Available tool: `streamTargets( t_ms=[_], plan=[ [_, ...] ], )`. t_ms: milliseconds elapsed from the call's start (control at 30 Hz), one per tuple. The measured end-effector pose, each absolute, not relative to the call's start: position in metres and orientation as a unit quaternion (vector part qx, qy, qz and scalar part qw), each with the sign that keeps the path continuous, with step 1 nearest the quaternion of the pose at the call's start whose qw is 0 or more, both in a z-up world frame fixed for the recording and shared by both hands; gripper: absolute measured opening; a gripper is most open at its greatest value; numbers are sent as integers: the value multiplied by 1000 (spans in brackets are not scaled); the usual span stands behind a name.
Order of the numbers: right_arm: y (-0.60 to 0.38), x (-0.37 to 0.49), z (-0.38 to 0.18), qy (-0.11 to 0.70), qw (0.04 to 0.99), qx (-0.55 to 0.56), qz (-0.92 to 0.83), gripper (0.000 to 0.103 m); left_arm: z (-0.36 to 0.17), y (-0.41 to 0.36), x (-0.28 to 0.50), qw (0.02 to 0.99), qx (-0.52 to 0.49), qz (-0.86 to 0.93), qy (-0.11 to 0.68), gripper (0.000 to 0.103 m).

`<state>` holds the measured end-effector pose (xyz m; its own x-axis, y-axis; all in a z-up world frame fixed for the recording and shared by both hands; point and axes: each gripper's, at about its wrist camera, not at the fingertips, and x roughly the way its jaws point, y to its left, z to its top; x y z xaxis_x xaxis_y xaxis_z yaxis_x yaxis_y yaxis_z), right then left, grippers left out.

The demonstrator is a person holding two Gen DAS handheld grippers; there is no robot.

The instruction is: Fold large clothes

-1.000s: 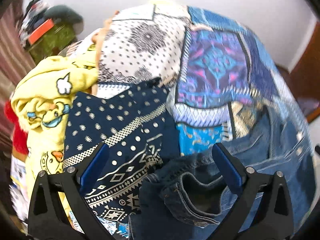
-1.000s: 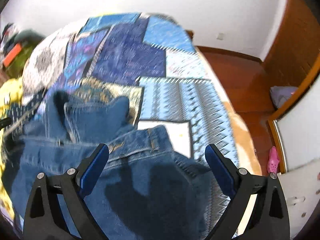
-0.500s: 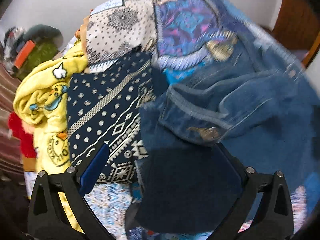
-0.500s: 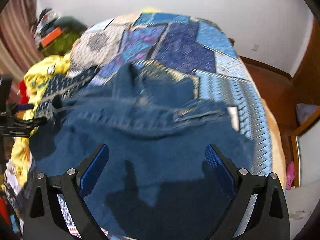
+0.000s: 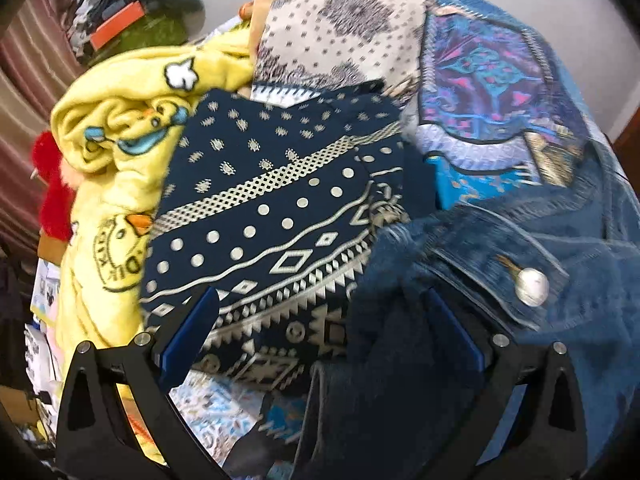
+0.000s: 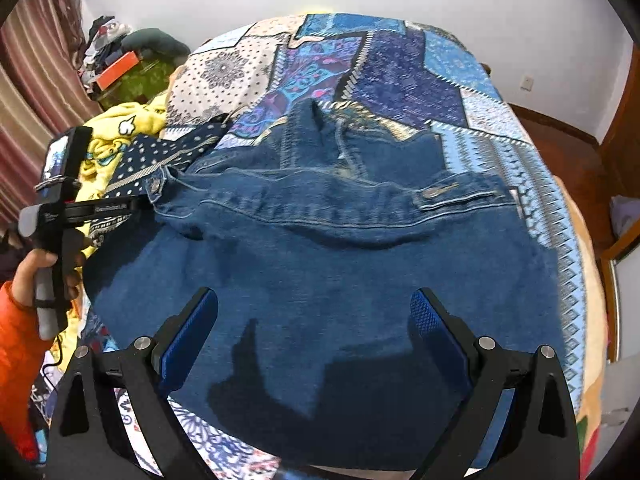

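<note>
The denim jacket (image 6: 320,280) now lies spread; only the right view shows both hand-held grippers, jaws apart.

place: someone's bedroom at home, pretty lived-in
bed: big one under a blue and purple patchwork bedspread (image 6: 400,76), takes up most of the room
laundry: blue denim jacket (image 6: 340,264) and yellow cartoon fleece (image 5: 116,128) dumped on top
walls: plain white, striped maroon curtain (image 6: 24,80) on one side
floor: reddish wooden floor (image 6: 560,128)
corner: cluttered pile with an orange box (image 6: 118,70)
</note>
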<state>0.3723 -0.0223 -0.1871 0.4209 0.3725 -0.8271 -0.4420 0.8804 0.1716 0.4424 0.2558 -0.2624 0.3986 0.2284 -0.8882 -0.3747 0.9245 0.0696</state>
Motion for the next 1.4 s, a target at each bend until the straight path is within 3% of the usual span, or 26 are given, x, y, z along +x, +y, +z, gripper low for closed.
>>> streamTargets(
  t_ms=[167, 333, 467, 667, 1100, 1400],
  plan=[
    [-3, 365, -206, 502, 825, -62, 252, 96, -238, 221, 406, 852, -60, 107, 509, 103],
    [-7, 352, -226, 519, 810, -103, 251, 96, -251, 185, 381, 843, -69, 35, 533, 103],
    [-32, 344, -220, 516, 813, -74, 261, 97, -268, 163, 360, 846, -35, 41, 530, 103],
    [-88, 332, -212, 511, 829, -53, 221, 96, -265, 173, 332, 855, -66, 53, 511, 103],
    [-137, 307, -193, 506, 845, -30, 172, 96, -268, 230, 263, 816, -236, 76, 522, 103],
    [-132, 302, -170, 469, 867, -29, 168, 96, -280, 236, 262, 765, -430, -25, 479, 103]
  ],
)
